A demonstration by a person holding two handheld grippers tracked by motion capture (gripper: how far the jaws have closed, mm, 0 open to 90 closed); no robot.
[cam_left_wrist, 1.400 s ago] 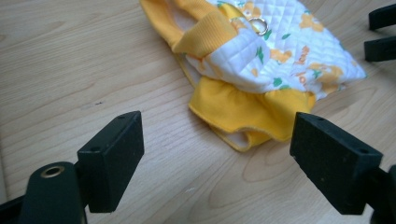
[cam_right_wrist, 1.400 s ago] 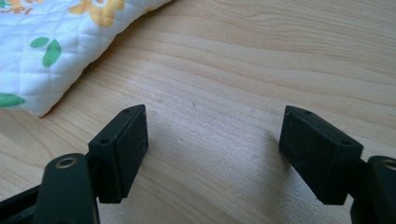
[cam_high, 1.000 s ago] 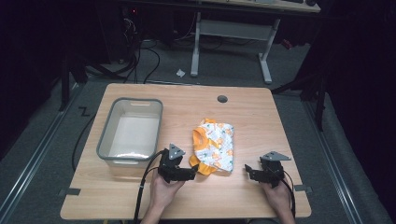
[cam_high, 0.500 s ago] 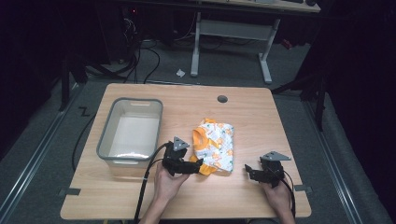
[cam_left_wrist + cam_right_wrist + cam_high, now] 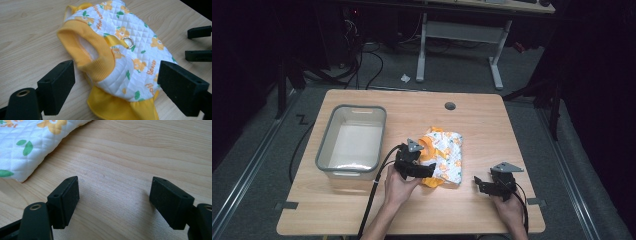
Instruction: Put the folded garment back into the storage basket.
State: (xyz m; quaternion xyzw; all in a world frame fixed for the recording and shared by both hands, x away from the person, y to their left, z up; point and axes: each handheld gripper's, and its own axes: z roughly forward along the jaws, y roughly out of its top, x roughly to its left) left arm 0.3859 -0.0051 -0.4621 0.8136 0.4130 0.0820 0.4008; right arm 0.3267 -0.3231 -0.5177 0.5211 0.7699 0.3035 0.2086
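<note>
A small quilted garment, white with orange flowers and yellow ribbed trim, lies in the middle of the wooden table. My left gripper is open at its near left end. In the left gripper view the jaws stand wide on either side of the garment, at its yellow-trimmed opening and yellow hem. A metal ring sits on the garment's back. My right gripper is open over bare wood to the right of the garment. In the right gripper view a corner of the garment lies beyond the gripper.
A grey plastic bin, with nothing in it, stands on the table's left half, close to my left hand. A round cable hole sits near the far edge. The right gripper's jaws show at the right edge of the left gripper view.
My left gripper has turned and moved right, up to the garment's near end, so its jaws now straddle it. The right gripper has stayed still.
</note>
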